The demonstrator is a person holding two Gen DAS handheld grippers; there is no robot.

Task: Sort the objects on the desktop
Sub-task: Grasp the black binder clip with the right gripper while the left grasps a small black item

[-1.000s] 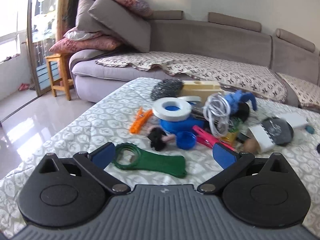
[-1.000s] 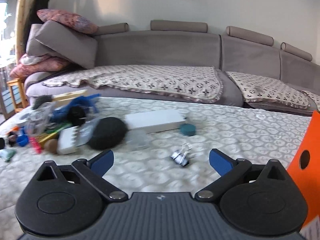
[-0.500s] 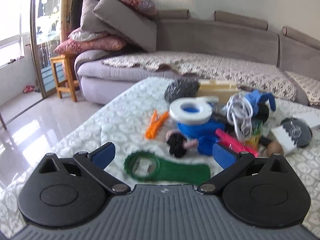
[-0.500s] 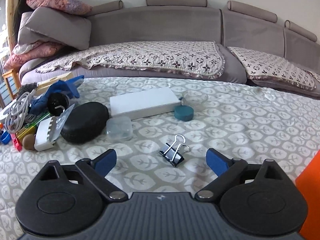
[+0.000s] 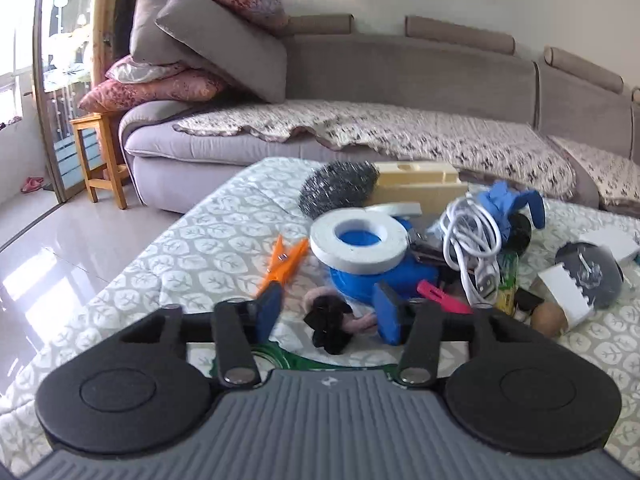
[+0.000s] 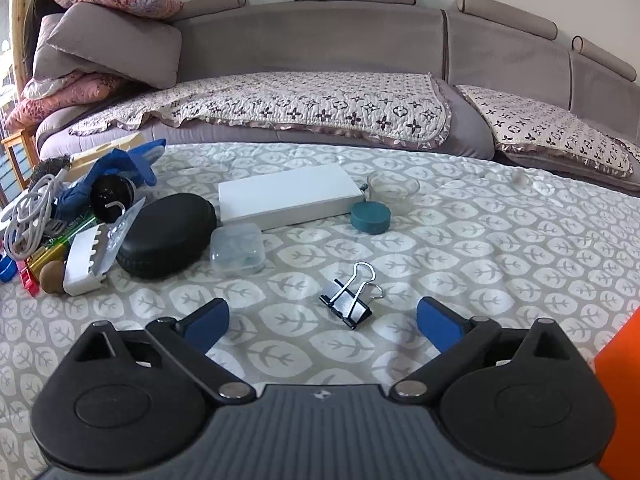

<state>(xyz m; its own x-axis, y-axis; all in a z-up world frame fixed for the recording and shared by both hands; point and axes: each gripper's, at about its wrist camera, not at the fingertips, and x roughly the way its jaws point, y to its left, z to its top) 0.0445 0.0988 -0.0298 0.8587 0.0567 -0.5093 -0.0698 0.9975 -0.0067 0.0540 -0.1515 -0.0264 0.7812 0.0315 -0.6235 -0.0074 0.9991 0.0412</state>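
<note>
My left gripper (image 5: 327, 314) has its jaws half closed, one on each side of a black and pink hair tie (image 5: 332, 322), which they do not touch. A green bottle opener (image 5: 296, 358) lies just under its fingers, mostly hidden. Behind are an orange clothespin (image 5: 282, 262), a white tape roll (image 5: 358, 242) on a blue spool, a white cable (image 5: 474, 240) and a pink clip (image 5: 442, 292). My right gripper (image 6: 322, 322) is open, low over the cloth, with a black binder clip (image 6: 350, 300) between its fingers.
A white box (image 6: 288, 200), a teal puck (image 6: 370, 218), a clear small case (image 6: 237, 250), a black oval case (image 6: 166, 234) and a glass dish (image 6: 394, 188) lie on the leaf-patterned cloth (image 6: 500, 248). An orange object (image 6: 620, 392) stands at the right. A grey sofa is behind.
My left gripper moved forward past the green opener to the hair tie and its jaws narrowed. My right gripper moved forward and down, so the binder clip now lies between its fingers.
</note>
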